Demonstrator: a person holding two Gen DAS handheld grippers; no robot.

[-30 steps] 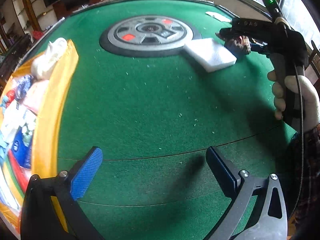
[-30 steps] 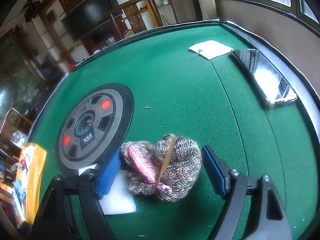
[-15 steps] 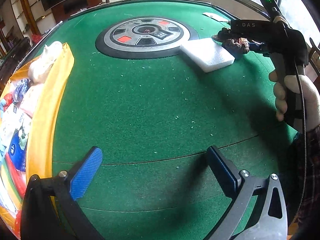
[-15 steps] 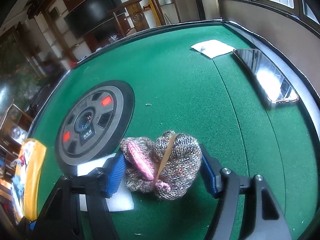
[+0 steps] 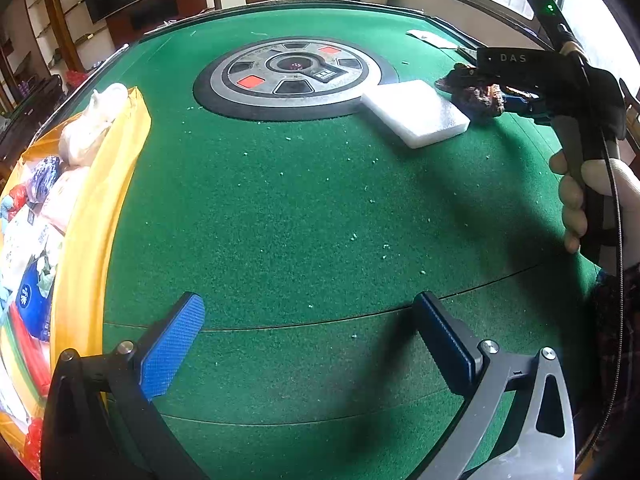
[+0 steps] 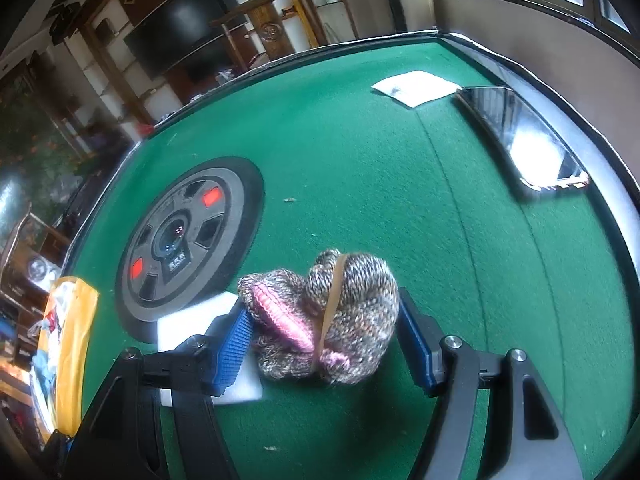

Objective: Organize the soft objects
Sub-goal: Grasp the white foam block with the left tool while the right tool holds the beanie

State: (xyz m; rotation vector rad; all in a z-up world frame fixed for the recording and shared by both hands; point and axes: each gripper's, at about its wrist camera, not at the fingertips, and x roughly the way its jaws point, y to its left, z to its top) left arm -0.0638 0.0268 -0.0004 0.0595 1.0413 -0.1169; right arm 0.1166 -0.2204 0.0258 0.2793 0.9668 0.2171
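A bundled knit item (image 6: 320, 316) in speckled brown yarn with a pink part and a rubber band lies on the green felt table (image 6: 400, 200). My right gripper (image 6: 326, 340) is shut on it, both blue pads pressing its sides; it also shows in the left wrist view (image 5: 478, 94). A white foam block (image 5: 414, 112) lies beside it, partly under the left finger in the right wrist view (image 6: 192, 320). My left gripper (image 5: 308, 340) is open and empty, low over the near felt. A yellow bag (image 5: 92, 216) holding several soft items sits at the left.
A round grey and black panel (image 5: 294, 74) with red buttons is set in the table's middle. A phone (image 6: 524, 140) and a white paper (image 6: 414, 86) lie near the far right rim. White crumbs dot the felt.
My right gripper's fingers have closed in on the knit bundle and now squeeze it. The left gripper has stayed open and shifted slightly.
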